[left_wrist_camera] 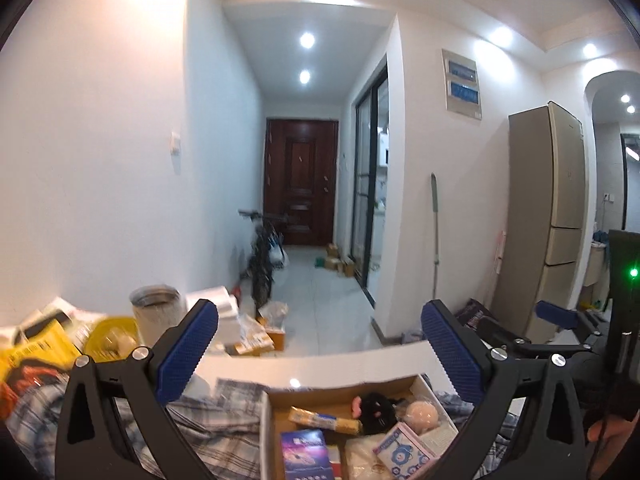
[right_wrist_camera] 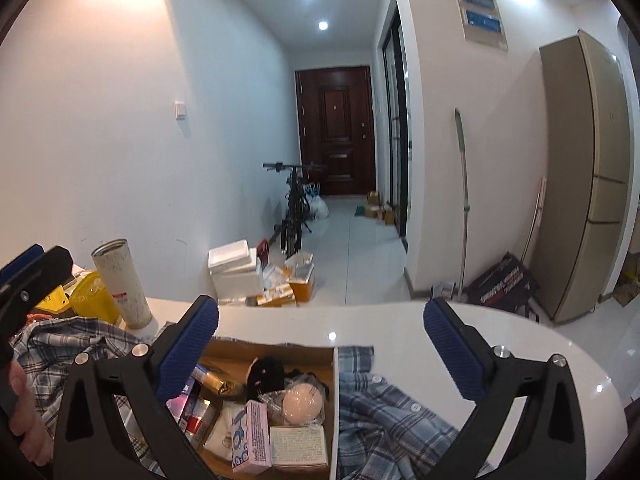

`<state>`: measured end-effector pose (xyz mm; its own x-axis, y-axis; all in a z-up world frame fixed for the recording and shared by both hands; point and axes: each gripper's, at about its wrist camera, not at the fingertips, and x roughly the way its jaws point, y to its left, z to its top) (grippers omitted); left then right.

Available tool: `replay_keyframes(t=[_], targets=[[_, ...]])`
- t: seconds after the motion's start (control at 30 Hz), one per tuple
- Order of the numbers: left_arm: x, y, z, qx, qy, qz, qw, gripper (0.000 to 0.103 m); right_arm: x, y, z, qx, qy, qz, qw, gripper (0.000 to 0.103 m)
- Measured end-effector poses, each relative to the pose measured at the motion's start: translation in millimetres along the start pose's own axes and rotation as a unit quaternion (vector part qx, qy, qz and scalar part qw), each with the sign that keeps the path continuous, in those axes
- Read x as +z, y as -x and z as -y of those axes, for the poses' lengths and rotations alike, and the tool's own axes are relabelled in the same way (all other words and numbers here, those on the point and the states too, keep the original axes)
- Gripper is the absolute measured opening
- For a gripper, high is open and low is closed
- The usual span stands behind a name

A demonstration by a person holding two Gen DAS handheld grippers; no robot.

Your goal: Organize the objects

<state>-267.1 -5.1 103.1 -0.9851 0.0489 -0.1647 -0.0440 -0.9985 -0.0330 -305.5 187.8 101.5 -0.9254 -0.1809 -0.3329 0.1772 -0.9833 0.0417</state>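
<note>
Left wrist view: left gripper [left_wrist_camera: 318, 344] wide open, empty, above open brown cardboard box [left_wrist_camera: 420, 385] of small items on white table [left_wrist_camera: 320, 360].

Right wrist view: right gripper [right_wrist_camera: 320, 344] fully spread, empty; tall cream tumbler [right_wrist_camera: 122, 284] far left. Risk: snagging the blue plaid shirt [right_wrist_camera: 384, 420], dragging the box.

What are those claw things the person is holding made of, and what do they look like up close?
Each claw, left and right, has two black, plastic-looking arms with triangular cut-outs and silver bolts. The fingers carry blue, ribbed pads. A green light glows on the right claw's black body.
</note>
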Motion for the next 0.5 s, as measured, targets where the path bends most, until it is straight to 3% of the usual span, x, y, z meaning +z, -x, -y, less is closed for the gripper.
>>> replay_keyframes(t=[0.13, 0.23, 0.5], targets=[[11, 22, 5, 0.000, -0.015, 0.026, 0.9996, 0.103, 12, 17, -1, -0.001, -0.006, 0.021, 1.000, 0.103], [16, 31, 8, -0.025, -0.016, 0.028, 0.9992, 0.103, 19, 30, 0, 0.002, -0.008, 0.035, 0.999, 0.103], [27, 59, 15, -0.012, -0.026, 0.056, 0.9980, 0.103, 27, 53, -4, -0.010, -0.001, 0.065, 0.998, 0.103]])
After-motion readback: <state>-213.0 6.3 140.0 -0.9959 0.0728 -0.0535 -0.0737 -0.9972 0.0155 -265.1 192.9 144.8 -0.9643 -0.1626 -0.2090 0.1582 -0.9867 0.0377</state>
